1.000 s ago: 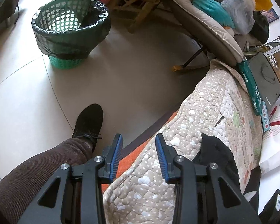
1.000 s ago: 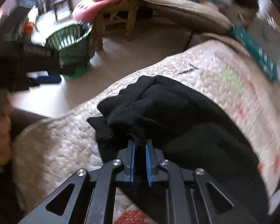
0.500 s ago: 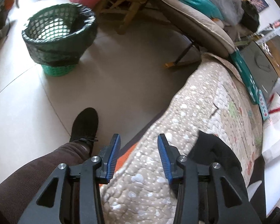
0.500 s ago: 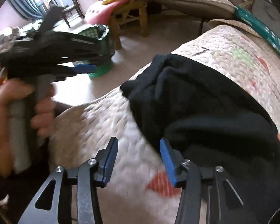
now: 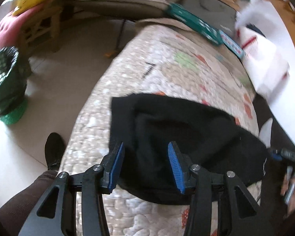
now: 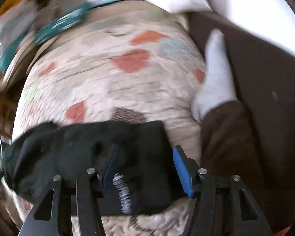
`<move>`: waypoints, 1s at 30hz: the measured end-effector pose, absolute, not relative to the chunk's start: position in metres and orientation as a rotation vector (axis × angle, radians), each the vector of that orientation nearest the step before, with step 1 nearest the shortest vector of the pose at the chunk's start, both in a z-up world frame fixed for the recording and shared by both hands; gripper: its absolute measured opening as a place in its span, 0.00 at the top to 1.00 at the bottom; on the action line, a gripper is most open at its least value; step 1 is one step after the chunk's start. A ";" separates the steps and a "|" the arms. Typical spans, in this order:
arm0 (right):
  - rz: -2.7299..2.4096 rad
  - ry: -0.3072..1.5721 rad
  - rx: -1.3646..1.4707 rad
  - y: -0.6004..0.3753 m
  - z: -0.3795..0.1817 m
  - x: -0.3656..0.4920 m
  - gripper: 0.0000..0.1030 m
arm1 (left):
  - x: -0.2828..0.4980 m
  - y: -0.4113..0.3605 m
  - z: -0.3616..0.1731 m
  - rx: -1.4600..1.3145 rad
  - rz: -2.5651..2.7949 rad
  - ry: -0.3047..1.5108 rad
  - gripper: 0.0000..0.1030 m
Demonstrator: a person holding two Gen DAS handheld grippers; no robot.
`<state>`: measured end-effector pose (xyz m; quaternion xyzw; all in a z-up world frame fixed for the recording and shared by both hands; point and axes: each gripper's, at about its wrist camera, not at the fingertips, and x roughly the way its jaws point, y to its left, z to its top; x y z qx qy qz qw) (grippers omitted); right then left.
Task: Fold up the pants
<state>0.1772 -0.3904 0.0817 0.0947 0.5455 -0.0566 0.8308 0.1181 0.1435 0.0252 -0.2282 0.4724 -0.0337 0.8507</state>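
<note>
Both tools hang spread and opening: left tool (image 5: 145, 165) and right tool (image 6: 145, 169) straddle opposite ends of the black pants (image 5: 182, 137), bunched on the quilt (image 5: 167, 68), likely lining up corner grips.

Both wrist views look steeply down, close (sharing pants (image 5: 182, 129)).

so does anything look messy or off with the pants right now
Yes. The black pants lie bunched on the quilt, with raised creases and an uneven edge rather than a flat fold. Both grippers, left and right, hang over them with jaws opening and nothing pinched. The right wrist view is blurred.
</note>
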 end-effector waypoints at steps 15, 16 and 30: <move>-0.068 1.306 0.373 -0.399 0.040 0.161 0.41 | 0.114 0.131 0.045 -0.407 -0.088 0.879 0.53; -0.064 1.311 0.380 -0.397 0.040 0.159 0.41 | 0.114 0.132 0.044 -0.413 -0.091 0.886 0.53; -0.139 1.287 0.151 -0.380 0.077 0.126 0.90 | 0.116 0.133 0.041 -0.417 -0.085 0.912 0.52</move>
